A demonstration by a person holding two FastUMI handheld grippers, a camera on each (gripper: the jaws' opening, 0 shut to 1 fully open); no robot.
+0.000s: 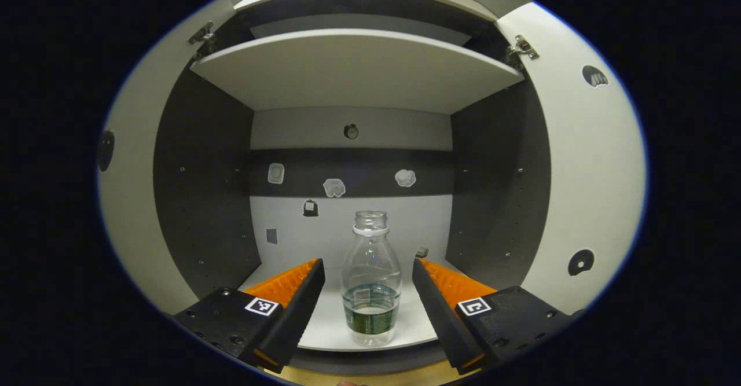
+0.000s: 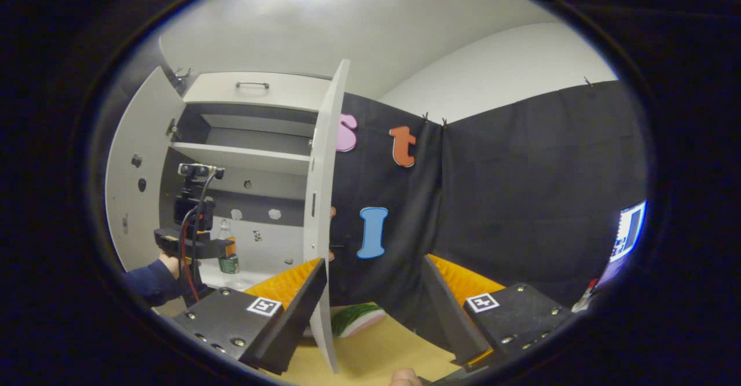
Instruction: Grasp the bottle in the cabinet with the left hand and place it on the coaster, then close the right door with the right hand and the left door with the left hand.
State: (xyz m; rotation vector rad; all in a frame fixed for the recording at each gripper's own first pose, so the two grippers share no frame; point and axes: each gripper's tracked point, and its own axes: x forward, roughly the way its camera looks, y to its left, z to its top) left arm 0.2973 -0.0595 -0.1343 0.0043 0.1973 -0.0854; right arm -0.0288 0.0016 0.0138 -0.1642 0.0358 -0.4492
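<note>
A clear, uncapped bottle (image 1: 370, 282) with a green label and a little liquid stands at the front of the cabinet's lower shelf (image 1: 330, 331). My left gripper (image 1: 368, 264) is open, one finger on each side of the bottle and neither touching it. Both cabinet doors stand open: the left door (image 1: 124, 201) and the right door (image 1: 584, 172). In the right gripper view the left gripper (image 2: 194, 247), held by a hand in a dark sleeve, is at the bottle (image 2: 228, 254). My right gripper (image 2: 375, 261) is open and holds nothing. The right door's edge (image 2: 321, 201) is just ahead of its left finger.
An upper shelf (image 1: 359, 67) spans the cabinet above the bottle. Small stickers dot the back wall (image 1: 347, 224). A flat green and pink piece like a watermelon slice (image 2: 359, 319) lies on the wooden table (image 2: 382, 354) beside the right door. A lit screen (image 2: 628, 230) glows far right.
</note>
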